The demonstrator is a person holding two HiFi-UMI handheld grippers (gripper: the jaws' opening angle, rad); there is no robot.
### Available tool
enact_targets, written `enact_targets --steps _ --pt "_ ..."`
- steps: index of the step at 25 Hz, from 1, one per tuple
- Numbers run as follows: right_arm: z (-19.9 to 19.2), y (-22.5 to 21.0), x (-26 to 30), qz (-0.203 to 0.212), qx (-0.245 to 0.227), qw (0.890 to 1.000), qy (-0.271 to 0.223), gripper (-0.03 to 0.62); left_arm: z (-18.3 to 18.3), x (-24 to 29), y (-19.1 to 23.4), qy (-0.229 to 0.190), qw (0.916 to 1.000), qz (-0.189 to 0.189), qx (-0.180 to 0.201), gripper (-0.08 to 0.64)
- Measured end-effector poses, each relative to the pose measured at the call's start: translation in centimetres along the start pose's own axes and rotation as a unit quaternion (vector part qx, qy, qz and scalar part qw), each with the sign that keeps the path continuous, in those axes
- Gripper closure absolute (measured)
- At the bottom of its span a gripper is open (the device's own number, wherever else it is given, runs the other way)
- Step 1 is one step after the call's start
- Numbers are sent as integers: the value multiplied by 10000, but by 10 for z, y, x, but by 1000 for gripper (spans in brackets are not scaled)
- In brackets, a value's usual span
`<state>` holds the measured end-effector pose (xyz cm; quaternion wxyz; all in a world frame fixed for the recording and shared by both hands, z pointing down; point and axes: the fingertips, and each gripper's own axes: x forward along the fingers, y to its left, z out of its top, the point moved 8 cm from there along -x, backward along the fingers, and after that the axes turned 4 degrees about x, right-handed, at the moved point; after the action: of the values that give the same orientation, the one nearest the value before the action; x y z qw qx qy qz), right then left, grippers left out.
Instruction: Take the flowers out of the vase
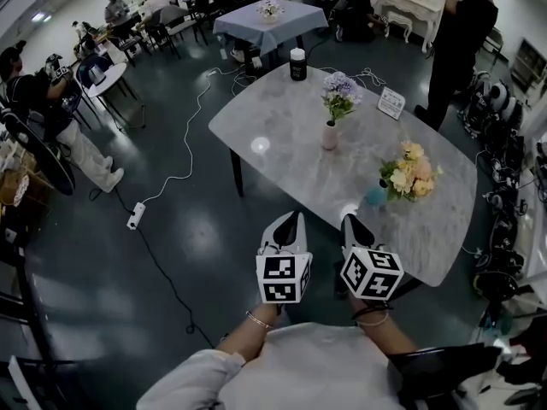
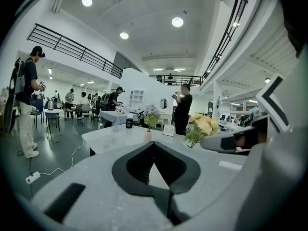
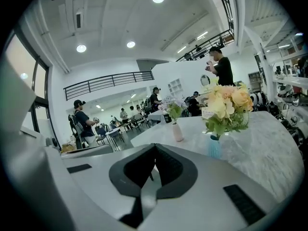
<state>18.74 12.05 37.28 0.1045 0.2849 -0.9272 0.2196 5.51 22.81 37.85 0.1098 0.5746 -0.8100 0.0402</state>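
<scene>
On the marble table (image 1: 282, 156) stands a pink vase (image 1: 330, 135) of purple flowers (image 1: 340, 94). Nearer the front edge is a small blue vase (image 1: 375, 196) holding yellow and peach flowers (image 1: 408, 173). My left gripper (image 1: 289, 220) and right gripper (image 1: 350, 222) hover side by side at the table's near edge, both shut and empty, short of both vases. In the right gripper view the blue vase (image 3: 214, 147) is close ahead to the right and the pink vase (image 3: 177, 132) is farther back. The left gripper view shows the purple flowers (image 2: 152, 113) straight ahead.
A black canister (image 1: 297, 64) and a small sign card (image 1: 391, 102) sit at the table's far end. A person in black (image 1: 457, 41) stands beyond the far right corner. A power strip (image 1: 136, 215) and cable lie on the floor to the left. Other tables and people fill the back.
</scene>
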Motion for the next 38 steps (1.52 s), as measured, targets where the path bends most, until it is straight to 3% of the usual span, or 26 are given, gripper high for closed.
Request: enact_targets --steps 13,26,38 --pt "30 26 78 -333 -63 9993 -143 586 30 70 65 -34 9990 -448 69 561" --pt "61 38 143 -990 103 9946 -289 588 53 141 110 97 9934 -1144 77 561" --pt "77 19 169 -2034 527 9753 -679 588 68 214 114 211 9737 -2243 324 561"
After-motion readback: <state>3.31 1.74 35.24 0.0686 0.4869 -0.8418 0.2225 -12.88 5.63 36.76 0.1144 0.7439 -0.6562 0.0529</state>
